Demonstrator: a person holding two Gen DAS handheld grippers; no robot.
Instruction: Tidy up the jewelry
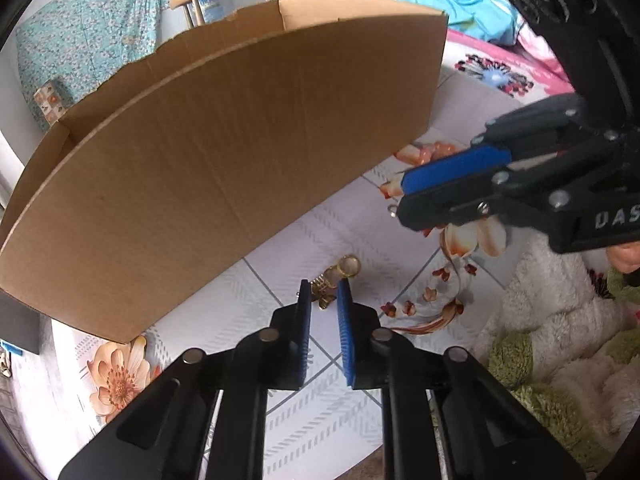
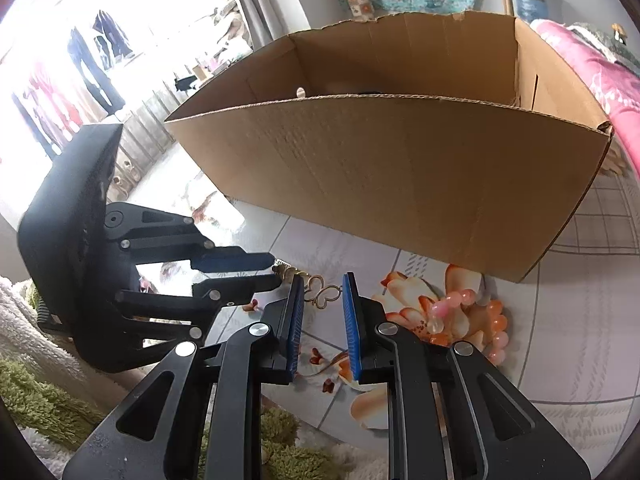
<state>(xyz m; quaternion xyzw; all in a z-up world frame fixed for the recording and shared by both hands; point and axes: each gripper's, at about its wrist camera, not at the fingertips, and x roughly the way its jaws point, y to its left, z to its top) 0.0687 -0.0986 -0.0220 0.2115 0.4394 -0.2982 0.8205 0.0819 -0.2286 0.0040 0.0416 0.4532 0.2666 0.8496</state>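
My left gripper (image 1: 323, 290) is low over the flowered tablecloth (image 1: 360, 240), its blue pads shut on a gold jewelry piece (image 1: 325, 284) whose ring (image 1: 350, 266) sticks out beyond the tips. The right wrist view has this gripper (image 2: 276, 270) at the left with gold at its tips. My right gripper (image 2: 323, 284) is shut on a gold butterfly-shaped wire piece (image 2: 322, 294) that spans the gap between its pads. In the left wrist view it (image 1: 400, 196) hovers higher at the right, a small wire loop (image 1: 393, 210) poking out. A pink bead bracelet (image 2: 452, 304) lies on the cloth to the right.
A large open cardboard box (image 2: 400, 180) stands just behind both grippers, its near wall (image 1: 240, 140) close. A fluffy white and green rug (image 1: 560, 340) lies at the table's near side. Bedding and hanging clothes fill the background.
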